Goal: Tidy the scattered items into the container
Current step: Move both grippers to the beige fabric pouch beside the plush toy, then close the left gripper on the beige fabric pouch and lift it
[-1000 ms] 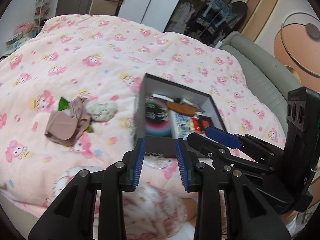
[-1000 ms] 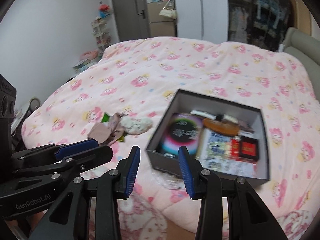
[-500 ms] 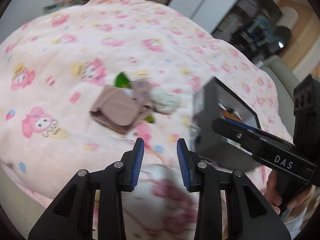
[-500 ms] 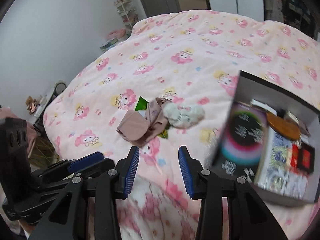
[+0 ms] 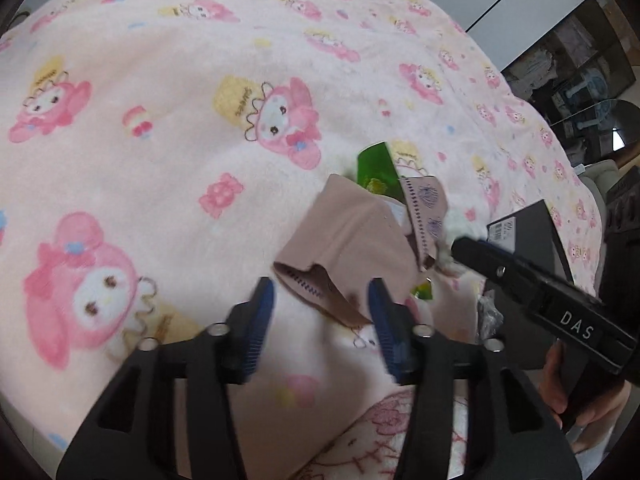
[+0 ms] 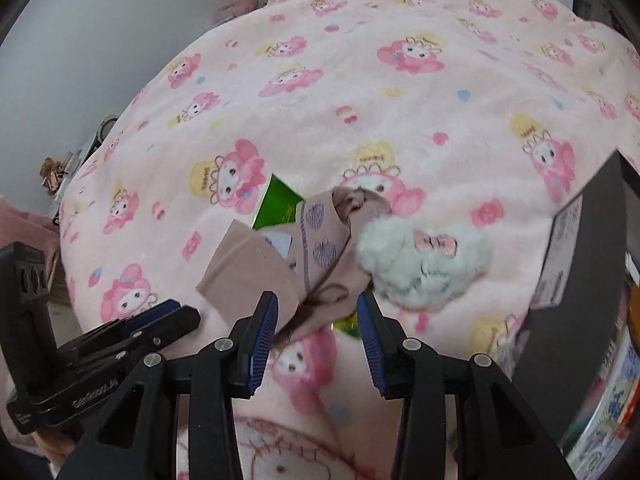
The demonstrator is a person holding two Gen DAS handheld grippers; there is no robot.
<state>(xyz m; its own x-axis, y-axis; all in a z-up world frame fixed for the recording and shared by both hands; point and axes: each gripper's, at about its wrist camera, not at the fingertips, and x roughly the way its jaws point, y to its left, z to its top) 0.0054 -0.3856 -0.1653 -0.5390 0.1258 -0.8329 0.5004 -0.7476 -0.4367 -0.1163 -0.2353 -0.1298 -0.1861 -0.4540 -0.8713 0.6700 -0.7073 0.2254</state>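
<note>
**Both grippers swing off the box and onto the loose pile**

In the last second I have turned both tools away from the black box and brought them down over the heap left on the bed. A second ago the box filled the middle of both views; now it sits at the right edge of each, the black box (image 6: pixel 576 280) with its white label facing me and its packed contents just visible at the far right of the right wrist view.

The left gripper (image 5: pixel 320 316) has its fingers apart and holds nothing; the near corner of the beige sock (image 5: pixel 352 248) lies between the blue pads, not yet pinched. The right gripper (image 6: pixel 316 332) is likewise spread and empty, with the dark cuff end of the same sock between its fingers. In the left view the right tool reaches in from the right, its tip just beside the fluffy white sock (image 6: pixel 424 264) with the pink bow.

Under the beige fabric I can see a green packet (image 6: pixel 278 204) poking out at the far side and a scrap of it near the front. All of this rests on the pink cartoon-print blanket (image 6: pixel 360 100).

So I judge the box partly filled and 3 or so loose items outstanding. Both tools crowd 1 sock; I would close only 1 of them.
</note>
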